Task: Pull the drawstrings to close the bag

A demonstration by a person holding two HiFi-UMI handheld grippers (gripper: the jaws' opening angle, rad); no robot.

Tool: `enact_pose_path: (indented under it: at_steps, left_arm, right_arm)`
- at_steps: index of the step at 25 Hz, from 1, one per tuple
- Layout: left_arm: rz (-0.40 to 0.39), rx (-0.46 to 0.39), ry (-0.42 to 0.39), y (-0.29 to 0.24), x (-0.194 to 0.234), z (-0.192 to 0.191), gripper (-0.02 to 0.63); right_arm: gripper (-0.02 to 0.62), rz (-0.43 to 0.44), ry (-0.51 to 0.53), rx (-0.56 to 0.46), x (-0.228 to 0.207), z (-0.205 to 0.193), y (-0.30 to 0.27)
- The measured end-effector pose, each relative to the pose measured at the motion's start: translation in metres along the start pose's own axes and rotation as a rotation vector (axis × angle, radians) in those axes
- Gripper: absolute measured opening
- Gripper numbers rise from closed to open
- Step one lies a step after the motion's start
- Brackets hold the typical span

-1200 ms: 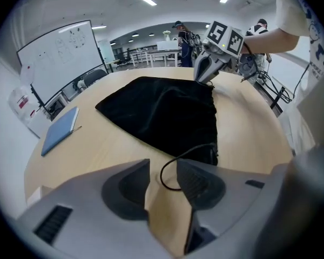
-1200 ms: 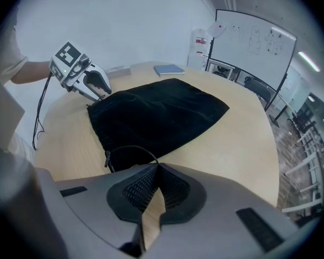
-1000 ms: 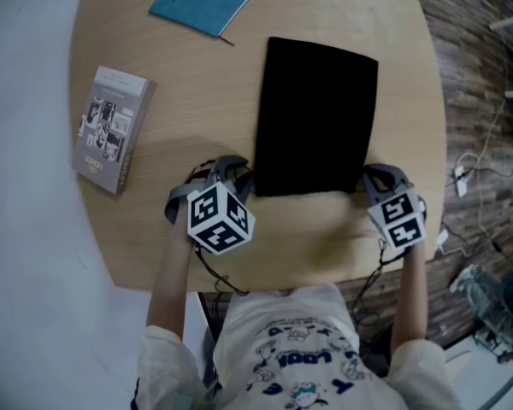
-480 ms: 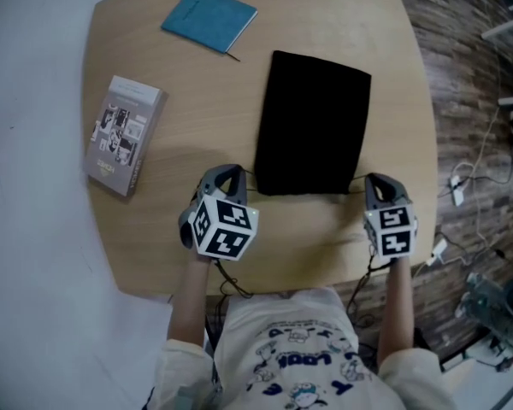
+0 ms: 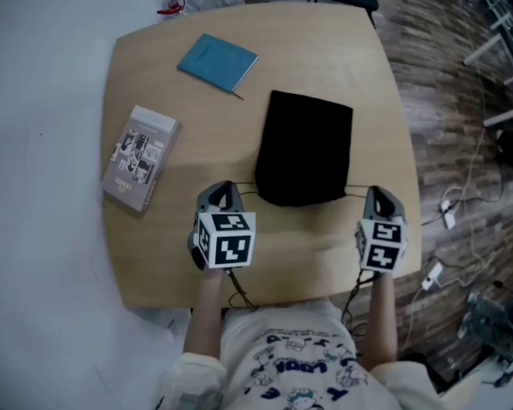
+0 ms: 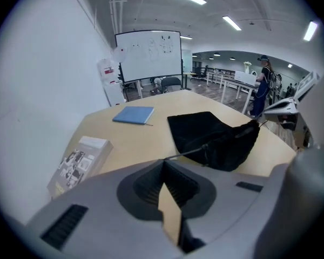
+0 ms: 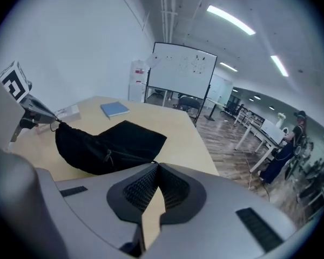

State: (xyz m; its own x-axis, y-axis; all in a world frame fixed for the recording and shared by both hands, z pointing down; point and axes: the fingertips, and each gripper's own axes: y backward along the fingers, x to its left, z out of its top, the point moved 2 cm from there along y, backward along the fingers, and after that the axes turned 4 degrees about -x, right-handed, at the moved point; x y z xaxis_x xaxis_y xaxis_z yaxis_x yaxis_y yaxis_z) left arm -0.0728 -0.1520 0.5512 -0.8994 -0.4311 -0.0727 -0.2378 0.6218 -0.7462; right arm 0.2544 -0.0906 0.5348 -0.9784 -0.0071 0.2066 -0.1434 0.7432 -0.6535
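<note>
Nearest the person, both grippers hang above the near edge of the table [image 5: 363, 84], one at each near corner of the bag [image 5: 306, 143]. The left gripper [image 5: 223, 191] has its jaws pressed together, and the left drawstring [image 6: 184, 154] runs out from between their tips in a straight line to the bag. The right gripper [image 5: 377, 195] is likewise closed, pinching the right drawstring [image 7: 130, 156]. That cord is thin and dark against the cloth, so its exact path is hard to follow, but it appears to lead straight from the jaw tips to the bag's right corner.

The black bag lies between the two grippers, in the middle of the table. Its near end, the mouth, is bunched up and raised off the wood between the two cords, while its far end lies flat.

Farther out on the left, well apart from the bag, a book [image 5: 142, 157] rests flat. Beyond it, near the far edge, lies a blue notebook [image 5: 217, 61]. Past the table stands a whiteboard [image 6: 148, 54].
</note>
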Motion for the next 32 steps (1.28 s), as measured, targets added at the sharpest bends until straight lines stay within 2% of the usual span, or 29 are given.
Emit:
enact_pose_path:
  at_steps: [4, 7, 14, 27, 32]
  left_arm:
    - [0.049, -0.057, 0.08, 0.022, 0.011, 0.021, 0.002]
    - [0.092, -0.104, 0.104, 0.039, 0.022, 0.036, 0.002]
    - [0.17, -0.186, 0.134, 0.07, 0.045, 0.059, 0.002]
    - [0.334, -0.229, 0.211, 0.102, 0.082, 0.069, 0.002]
    - [0.457, -0.212, 0.211, 0.108, 0.108, 0.068, 0.002]
  right_arm:
    - [0.003, -0.109, -0.045, -0.056, -0.013, 0.022, 0.021]
    - [0.003, -0.173, -0.078, -0.091, -0.024, 0.039, 0.036]
    - [0.003, -0.236, -0.161, -0.162, -0.039, 0.072, 0.062]
    - [0.003, -0.458, -0.312, -0.228, -0.062, 0.09, 0.1]
    - [0.003, -0.55, -0.337, -0.233, -0.074, 0.093, 0.108]
